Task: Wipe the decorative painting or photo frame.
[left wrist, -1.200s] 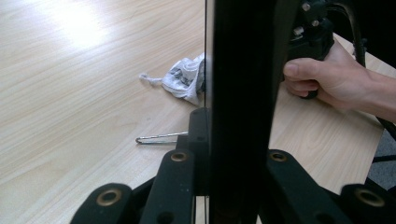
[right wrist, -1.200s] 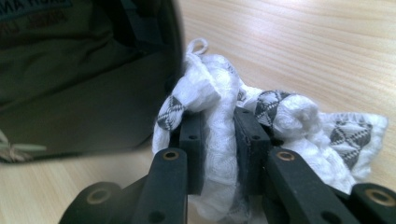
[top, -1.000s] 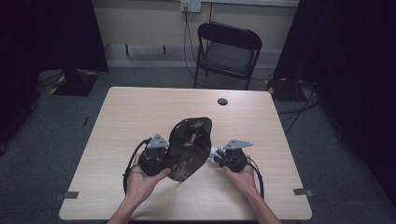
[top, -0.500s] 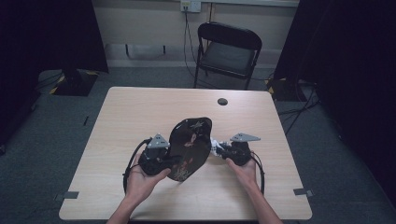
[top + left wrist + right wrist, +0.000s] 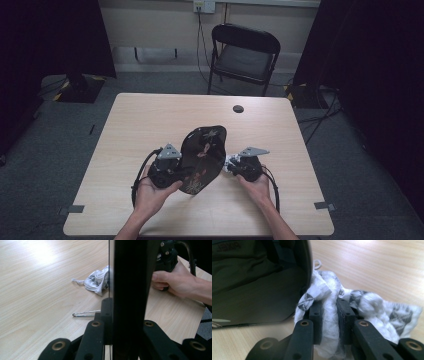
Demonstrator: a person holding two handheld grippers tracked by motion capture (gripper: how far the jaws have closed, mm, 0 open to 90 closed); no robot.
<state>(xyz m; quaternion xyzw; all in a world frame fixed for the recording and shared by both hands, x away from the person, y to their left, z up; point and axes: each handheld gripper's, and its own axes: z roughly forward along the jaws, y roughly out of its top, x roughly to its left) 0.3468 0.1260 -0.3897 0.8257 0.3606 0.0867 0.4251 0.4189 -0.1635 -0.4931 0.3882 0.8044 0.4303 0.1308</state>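
On the pale wooden table (image 5: 125,130), toward the near edge, the person's left hand (image 5: 150,192) held the left gripper (image 5: 172,172) with its grey three-cornered plate uppermost. Its jaws were clamped on the lower left edge of a dark plate (image 5: 202,157) patterned with small flowers; in the left gripper view that plate (image 5: 130,290) stood edge-on as a black vertical band right between the jaws, which pressed against it from both sides. A thin metal pin (image 5: 83,314) lay on the wood just left of the jaws in that view.

The plate was raised off the table and tilted, its patterned face turned up toward the high camera. It looked oval from above, its long axis running from the near left, by the left gripper, to the far right, with the upper rim pointing away from the person.

Just right of the plate, the right gripper (image 5: 235,165), carried in the right hand (image 5: 257,187), had its jaws closed on a bunched white cloth (image 5: 329,312) with a grey woven pattern. In the right gripper view the cloth was squeezed between the two pads and spilled to the right onto the table, while its top touched the plate's dark, glossy rim (image 5: 307,270).
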